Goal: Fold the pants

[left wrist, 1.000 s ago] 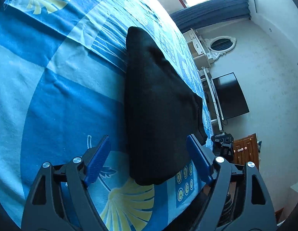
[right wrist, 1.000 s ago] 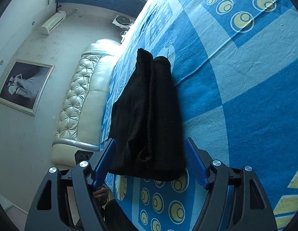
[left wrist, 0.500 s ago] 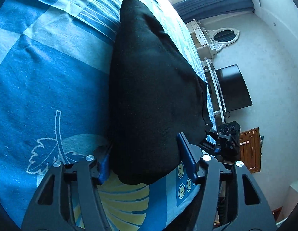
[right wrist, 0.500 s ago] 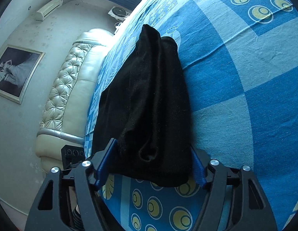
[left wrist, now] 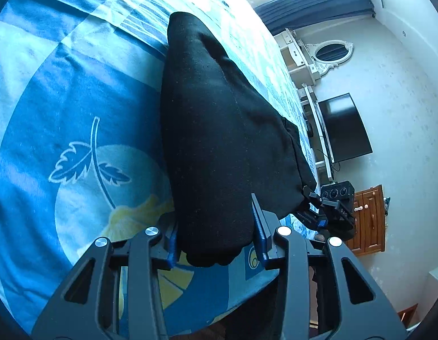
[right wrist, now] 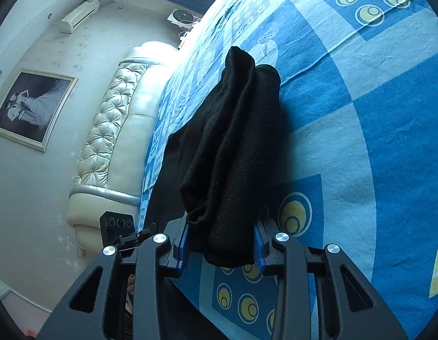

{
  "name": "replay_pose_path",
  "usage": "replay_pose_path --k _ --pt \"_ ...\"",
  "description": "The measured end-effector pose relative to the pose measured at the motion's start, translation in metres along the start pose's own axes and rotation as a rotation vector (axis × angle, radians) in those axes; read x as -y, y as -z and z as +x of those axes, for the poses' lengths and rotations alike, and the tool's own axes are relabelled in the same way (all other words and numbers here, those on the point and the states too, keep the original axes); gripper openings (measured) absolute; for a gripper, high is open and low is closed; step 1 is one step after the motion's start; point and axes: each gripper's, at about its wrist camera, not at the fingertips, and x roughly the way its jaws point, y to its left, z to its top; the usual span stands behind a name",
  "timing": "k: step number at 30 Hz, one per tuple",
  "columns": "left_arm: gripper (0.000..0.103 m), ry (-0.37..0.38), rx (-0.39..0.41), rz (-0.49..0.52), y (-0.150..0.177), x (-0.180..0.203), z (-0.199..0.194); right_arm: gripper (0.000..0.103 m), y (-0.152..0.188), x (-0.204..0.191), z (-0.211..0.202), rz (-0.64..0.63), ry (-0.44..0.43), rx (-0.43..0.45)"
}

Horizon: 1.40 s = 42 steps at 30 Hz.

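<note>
The pants point(left wrist: 219, 130) lie on the bed point(left wrist: 77, 107), already doubled lengthwise into one dark strip running from lower centre to upper centre of each frame; cross folds appear to remain. The left gripper point(left wrist: 216, 240) and right gripper point(right wrist: 221, 243) each hold a near corner, fingers pinching the cloth.

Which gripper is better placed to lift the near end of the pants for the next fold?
Neither clearly: left gripper and right gripper each straddle the near edge of the black pants, fingers close against the cloth.
</note>
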Motion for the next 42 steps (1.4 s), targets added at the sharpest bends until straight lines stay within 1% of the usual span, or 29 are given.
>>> replay_pose_path --k 3,5,8,10,13,23,29,35,37,41,42 --pt "0.039 0.001 -0.007 -0.008 0.014 -0.004 -0.007 0.035 0.021 0.004 -0.007 0.014 -0.012 -0.010" --pt "0.039 0.000 -0.012 -0.012 0.021 -0.009 -0.009 0.035 0.030 0.008 -0.008 0.016 0.000 -0.017" --pt "0.040 -0.014 -0.015 0.000 0.023 -0.016 -0.004 0.035 0.031 0.020 -0.004 0.030 0.021 -0.025" --pt "0.040 0.003 -0.016 -0.017 0.021 -0.023 0.000 0.035 0.031 0.029 -0.002 0.051 0.009 -0.023" --pt "0.041 0.014 -0.012 -0.011 0.022 -0.027 0.002 0.034 0.033 0.032 -0.001 0.052 0.004 -0.018" --pt "0.043 -0.008 0.008 0.024 0.031 -0.018 0.001 0.034 0.036 0.034 -0.002 0.054 -0.008 -0.014" --pt "0.049 -0.044 0.034 0.077 0.037 -0.004 0.002 0.035 0.036 0.039 -0.004 0.067 -0.024 -0.008" --pt "0.052 -0.036 0.045 0.075 0.038 -0.003 0.002 0.038 0.037 0.041 -0.006 0.077 -0.034 0.001" --pt "0.056 -0.048 0.055 0.083 0.040 -0.003 0.001 0.040 0.038 0.040 -0.007 0.083 -0.038 0.009" --pt "0.064 -0.104 0.080 0.129 0.044 0.002 -0.002 0.043 0.040 0.039 -0.009 0.094 -0.041 0.024" --pt "0.068 -0.123 0.086 0.144 0.046 0.006 -0.003 0.044 0.040 0.039 -0.009 0.099 -0.044 0.028"
